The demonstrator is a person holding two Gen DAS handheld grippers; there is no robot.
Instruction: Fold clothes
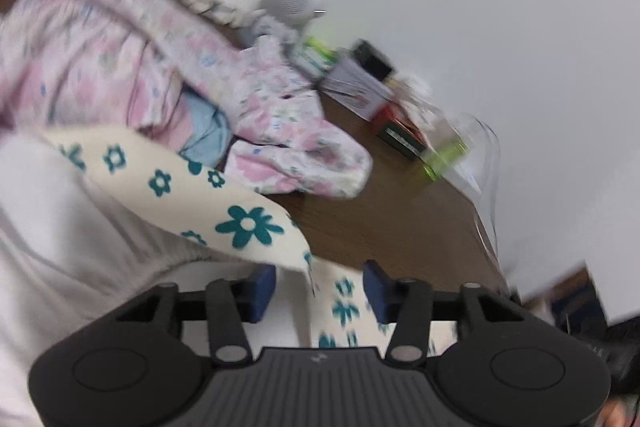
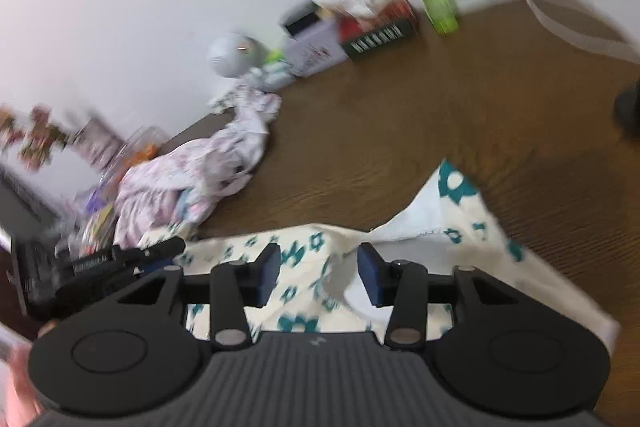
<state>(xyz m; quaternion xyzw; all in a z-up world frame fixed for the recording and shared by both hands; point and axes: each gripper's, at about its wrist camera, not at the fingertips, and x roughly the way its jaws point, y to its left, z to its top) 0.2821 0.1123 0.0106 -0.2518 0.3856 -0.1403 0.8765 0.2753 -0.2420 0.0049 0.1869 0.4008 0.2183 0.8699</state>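
Note:
A cream cloth with teal flowers point(image 1: 224, 203) lies rumpled on the brown table point(image 1: 400, 211). In the left wrist view my left gripper point(image 1: 320, 291) stands open over its edge; a fold of the cloth lies between the blue pads, which do not press on it. In the right wrist view the same cloth point(image 2: 460, 227) spreads under my right gripper point(image 2: 320, 275), also open, with loose cloth below the gap. A pink floral garment point(image 1: 120, 47) is heaped behind it, seen again as the pink heap point(image 2: 192, 171). Both views are blurred.
Along the wall at the table's back stand a white round device point(image 2: 230, 59), boxes point(image 2: 316, 47) and a green bottle point(image 2: 436, 3). A clear plastic container point(image 1: 480, 155) sits near the table's edge. A pale blue cloth point(image 1: 204, 131) peeks from under the pink heap. Bare wood point(image 2: 400, 107) shows mid-table.

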